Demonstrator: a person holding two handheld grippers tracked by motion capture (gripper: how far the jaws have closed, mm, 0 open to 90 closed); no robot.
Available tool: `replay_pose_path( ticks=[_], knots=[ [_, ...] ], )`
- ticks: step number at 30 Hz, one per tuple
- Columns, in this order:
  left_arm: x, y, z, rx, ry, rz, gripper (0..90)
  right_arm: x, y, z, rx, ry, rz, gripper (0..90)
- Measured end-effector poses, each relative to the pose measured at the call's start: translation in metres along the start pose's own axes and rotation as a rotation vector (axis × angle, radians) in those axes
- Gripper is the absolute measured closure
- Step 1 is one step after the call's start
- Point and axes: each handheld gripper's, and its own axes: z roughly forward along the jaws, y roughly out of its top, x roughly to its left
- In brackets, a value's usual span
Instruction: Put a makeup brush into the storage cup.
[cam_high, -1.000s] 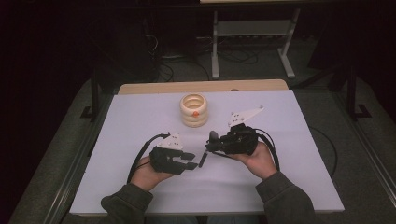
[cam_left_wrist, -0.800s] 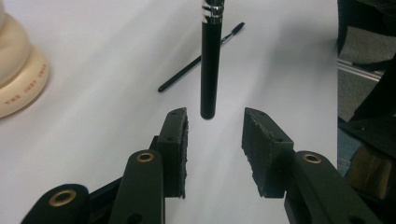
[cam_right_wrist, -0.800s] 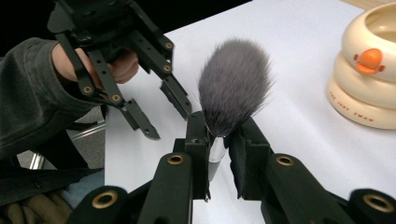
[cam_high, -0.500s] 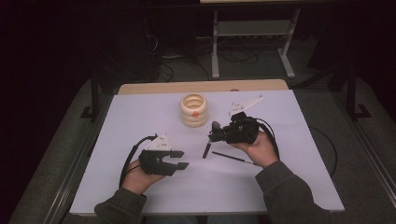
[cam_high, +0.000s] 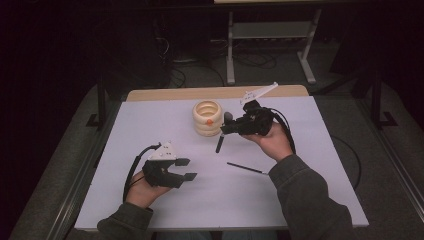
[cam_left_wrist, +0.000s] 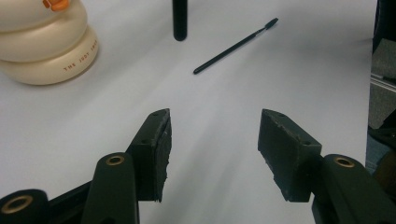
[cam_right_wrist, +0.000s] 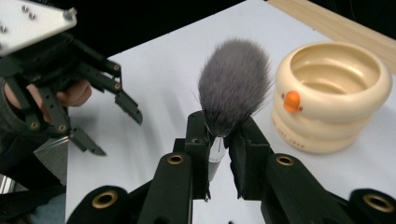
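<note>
The right gripper (cam_high: 231, 128) was clamped on a makeup brush (cam_right_wrist: 233, 91), its pads pressed against the ferrule just under the grey bristles. In the high view the brush (cam_high: 223, 131) hung upright from the jaws, its bristle head on top and its black handle pointing down toward the table (cam_high: 300, 190) without clearly touching it. It was held just beside a cream holder (cam_high: 207, 118) made of stacked rings, on the holder's right in that view. The holder stood near the far edge of the white table, open at the top, with an orange dot on its side. In the right gripper view the holder (cam_right_wrist: 334, 93) sat right of the bristles, close to them but apart. The left gripper (cam_high: 189, 169) lay low over the near left part of the table, well apart from the brush. Its jaws had just been opening and stood apart, with nothing between the pads except bare table. In the left gripper view the left gripper (cam_left_wrist: 214, 151) pointed toward a thin black wand (cam_left_wrist: 236, 45) lying flat on the table, with the brush handle (cam_left_wrist: 180, 19) and the holder (cam_left_wrist: 46, 44) beyond it. In the high view the wand (cam_high: 246, 168) lay between the two hands, nearer the right wrist.
</note>
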Motion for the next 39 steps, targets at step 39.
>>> replay_pose_path(
  ticks=[39],
  knots=[
    [0.007,-0.002,-0.009,-0.042,0.004,-0.042,38.9,-0.044,0.097,0.004,-0.038,-0.131,0.035,77.1]
  ],
)
